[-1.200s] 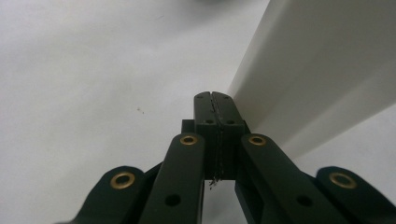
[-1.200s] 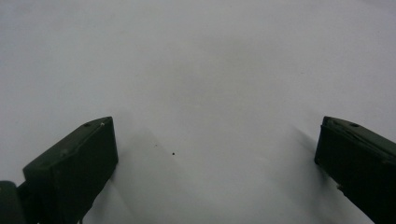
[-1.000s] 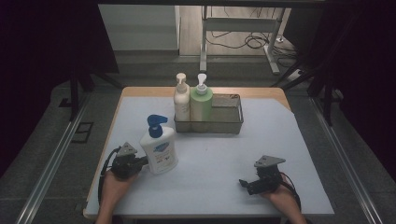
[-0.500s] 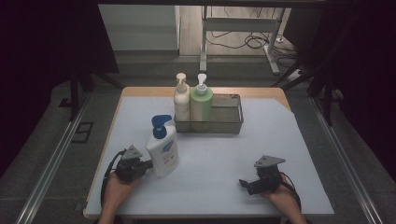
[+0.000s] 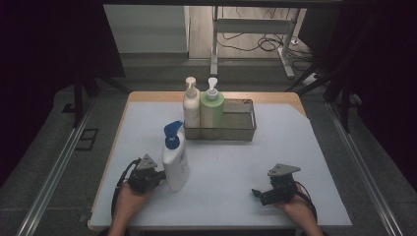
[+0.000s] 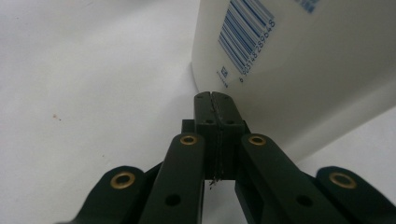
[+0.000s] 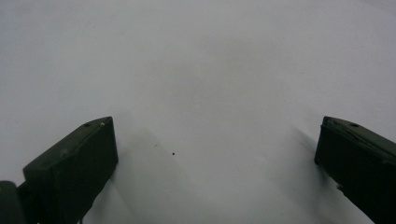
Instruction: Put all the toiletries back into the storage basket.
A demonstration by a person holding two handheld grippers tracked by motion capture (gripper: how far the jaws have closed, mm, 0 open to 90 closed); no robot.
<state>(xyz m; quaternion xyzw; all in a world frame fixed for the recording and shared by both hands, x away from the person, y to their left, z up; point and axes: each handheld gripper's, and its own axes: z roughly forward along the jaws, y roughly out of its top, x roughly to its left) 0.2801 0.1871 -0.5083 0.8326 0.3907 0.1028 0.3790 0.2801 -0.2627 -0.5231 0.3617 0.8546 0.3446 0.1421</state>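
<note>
Nearest the bottom edge of the high view, two hands come in over the white table. At lower right the right gripper lies on the bare surface, its jaws spread wide with nothing between them, as its own view confirms. At lower left the left gripper has its jaws pressed flat together, the closed tips nosing against the lower side of the white pump bottle rather than gripping it; in the left gripper view the tips meet just under the barcode on the bottle's wall. The bottle stands upright, left of centre, its blue pump head on top. It looks like smooth plastic, likely slippery and top-heavy when pushed low, with walls that probably give a little under a squeeze; I would take hold across the body, at mid-height, jaws opened wide first. Farther back, toward the upper middle, a wire basket holds a cream pump bottle and a green pump bottle side by side at its left end.
</note>
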